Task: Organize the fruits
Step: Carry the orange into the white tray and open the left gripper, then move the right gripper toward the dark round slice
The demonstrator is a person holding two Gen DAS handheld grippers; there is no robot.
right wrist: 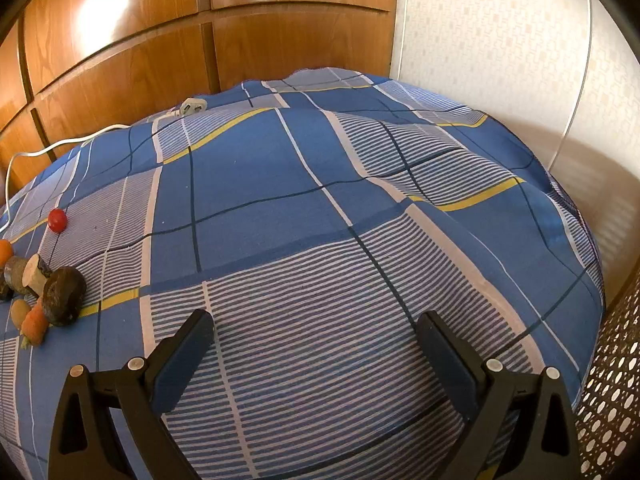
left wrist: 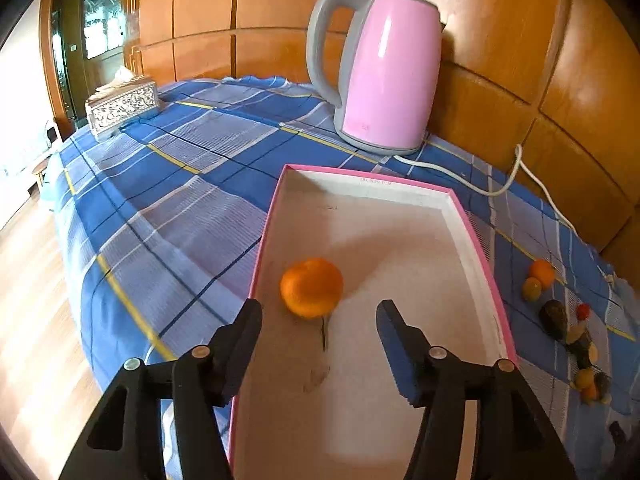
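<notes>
Glossy wooden wall panels (left wrist: 500, 40) back a desk (left wrist: 192, 168) covered in a blue plaid cloth with white stripes and yellow lines.

Only the left wrist view shows the shallow pink-rimmed box (left wrist: 476, 240) with its pale inside, and the single orange (left wrist: 311, 293) lying in it, slightly blurred, near the box's left wall. The left tongs (left wrist: 319, 318) hang above the box just short of the orange, spread apart and released, with nothing between their pads. This view alone also takes in the pink and grey electric kettle (left wrist: 384, 72) behind the box, its white cord (left wrist: 504, 188) trailing right, and a patterned silver tissue box (left wrist: 122, 106) at the desk's far left. The remaining fruits (left wrist: 560, 316) show here as a small scattered row to the right of the box, on the cloth.

The right wrist view gives that pile closer at its left edge: a red cherry tomato (right wrist: 57, 220), a dark brown rounded piece (right wrist: 64, 296), a small carrot (right wrist: 35, 324). It alone shows the white plug (right wrist: 193, 105) at the far edge and pale wallpaper (right wrist: 500, 40). The right tongs (right wrist: 316, 344) hover wide open over bare cloth, holding nothing.
</notes>
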